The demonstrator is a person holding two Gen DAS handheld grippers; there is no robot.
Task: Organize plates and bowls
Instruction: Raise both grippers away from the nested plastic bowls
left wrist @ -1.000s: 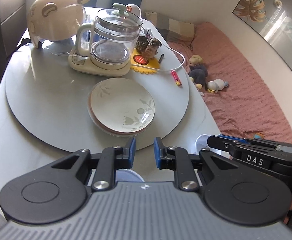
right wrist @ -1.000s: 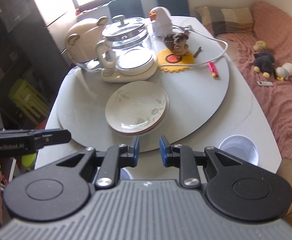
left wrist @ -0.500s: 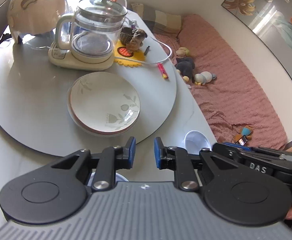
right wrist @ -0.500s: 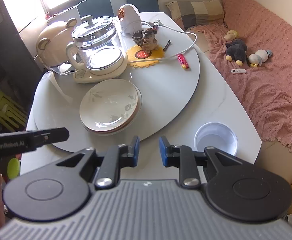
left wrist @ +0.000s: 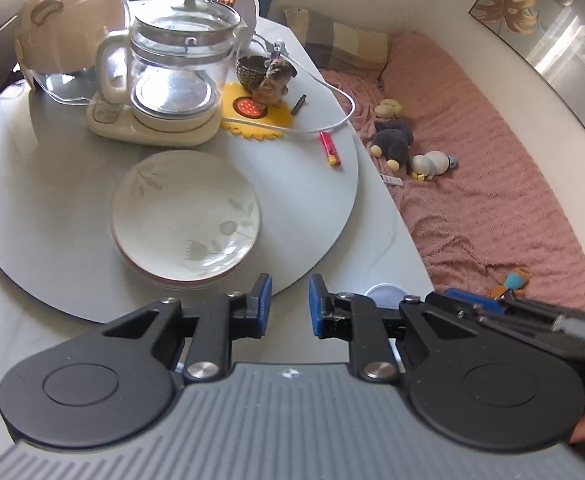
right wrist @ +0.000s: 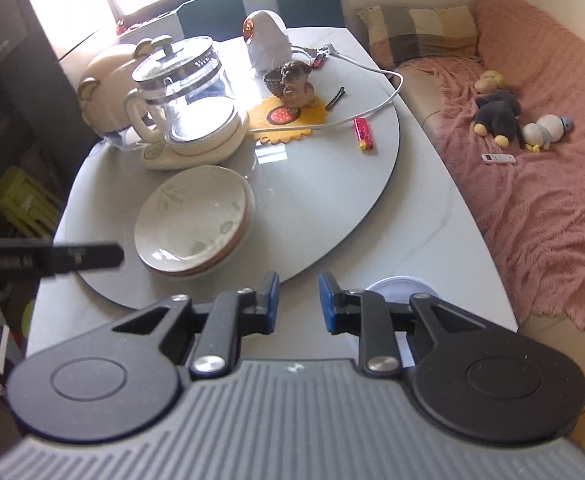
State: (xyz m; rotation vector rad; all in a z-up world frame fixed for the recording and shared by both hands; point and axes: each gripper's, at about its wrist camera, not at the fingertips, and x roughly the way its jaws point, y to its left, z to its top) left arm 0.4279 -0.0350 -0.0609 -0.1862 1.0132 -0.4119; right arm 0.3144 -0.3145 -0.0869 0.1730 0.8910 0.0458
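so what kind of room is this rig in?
Most likely a lived-in home dining and living room: a dining table with a turntable carrying stacked plates and a glass kettle, beside a sofa under a pink throw with stuffed toys.

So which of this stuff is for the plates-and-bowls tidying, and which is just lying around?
For the job:
stacked plates
white bowl

Just lying about:
glass kettle
bear-shaped appliance
dog figurine
yellow mat
red lighter
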